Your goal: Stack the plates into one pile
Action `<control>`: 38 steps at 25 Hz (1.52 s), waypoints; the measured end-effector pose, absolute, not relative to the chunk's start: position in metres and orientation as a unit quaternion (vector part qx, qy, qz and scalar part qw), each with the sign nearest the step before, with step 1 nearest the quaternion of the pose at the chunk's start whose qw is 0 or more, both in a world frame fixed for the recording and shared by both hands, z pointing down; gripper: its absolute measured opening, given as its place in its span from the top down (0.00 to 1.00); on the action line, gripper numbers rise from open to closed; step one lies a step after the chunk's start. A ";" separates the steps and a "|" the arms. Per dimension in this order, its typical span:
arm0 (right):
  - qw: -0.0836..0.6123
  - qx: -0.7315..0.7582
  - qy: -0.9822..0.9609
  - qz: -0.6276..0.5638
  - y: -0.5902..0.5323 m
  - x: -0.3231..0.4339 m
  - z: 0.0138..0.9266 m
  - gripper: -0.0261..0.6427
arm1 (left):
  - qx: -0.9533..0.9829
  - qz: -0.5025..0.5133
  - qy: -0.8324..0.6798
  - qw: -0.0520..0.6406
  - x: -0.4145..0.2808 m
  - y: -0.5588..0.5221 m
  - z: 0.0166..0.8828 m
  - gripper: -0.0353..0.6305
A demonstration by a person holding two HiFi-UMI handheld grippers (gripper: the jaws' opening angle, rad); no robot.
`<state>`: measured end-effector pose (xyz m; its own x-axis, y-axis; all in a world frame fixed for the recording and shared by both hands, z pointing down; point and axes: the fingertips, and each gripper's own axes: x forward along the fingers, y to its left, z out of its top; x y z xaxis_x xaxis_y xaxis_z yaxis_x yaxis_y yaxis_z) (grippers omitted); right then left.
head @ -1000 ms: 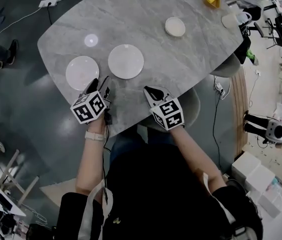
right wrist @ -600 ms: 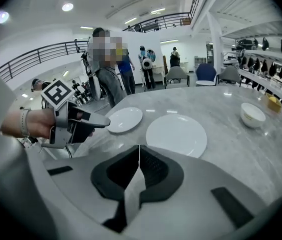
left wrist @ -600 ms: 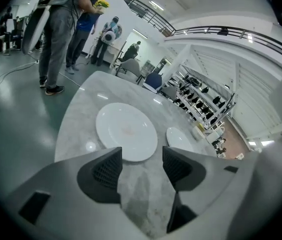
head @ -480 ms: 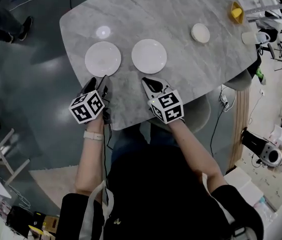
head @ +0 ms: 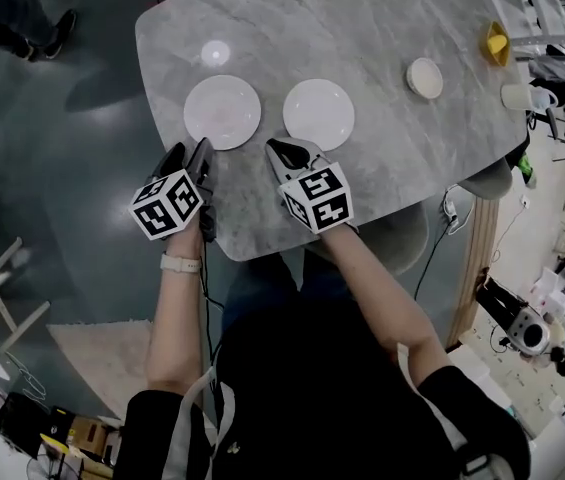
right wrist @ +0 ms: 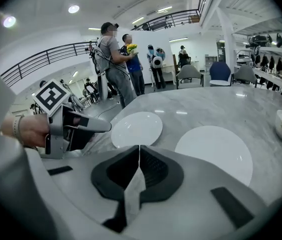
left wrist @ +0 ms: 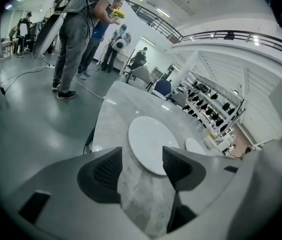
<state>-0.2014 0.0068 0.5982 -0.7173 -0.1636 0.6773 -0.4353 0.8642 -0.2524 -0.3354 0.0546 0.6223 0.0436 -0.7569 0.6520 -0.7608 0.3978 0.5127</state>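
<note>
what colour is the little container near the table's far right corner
Yellow. The small yellow container shows best in the head view.

The counter (head: 362, 28) is grey veined stone, polished enough to show bright reflections. The left plate (head: 222, 112) and the right plate (head: 319, 114) are white, smooth and glossy. The left tool (head: 190, 154) has matt black ribbed pads (left wrist: 106, 171) set in smooth grey plastic.

Left plate (head: 222, 112) and right plate (head: 319, 114), white, flat, just apart (unstacked); possibly a smaller dish (head: 424, 78) beyond
</note>
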 end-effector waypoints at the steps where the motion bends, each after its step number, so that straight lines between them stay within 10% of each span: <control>1: 0.337 0.164 -0.905 0.202 0.004 -0.206 0.600 0.94 | 0.548 0.004 -0.694 0.467 -0.338 0.052 0.622 0.58; 38: 0.378 0.152 -0.896 0.177 -0.010 -0.254 0.643 0.94 | 0.569 0.036 -0.675 0.468 -0.353 0.018 0.637 0.62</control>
<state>-0.2544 -0.0099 0.6433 -0.6685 -0.1390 0.7306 -0.4058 0.8914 -0.2017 -0.3530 0.0179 0.6375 0.0864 -0.7349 0.6727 -0.8024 0.3489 0.4842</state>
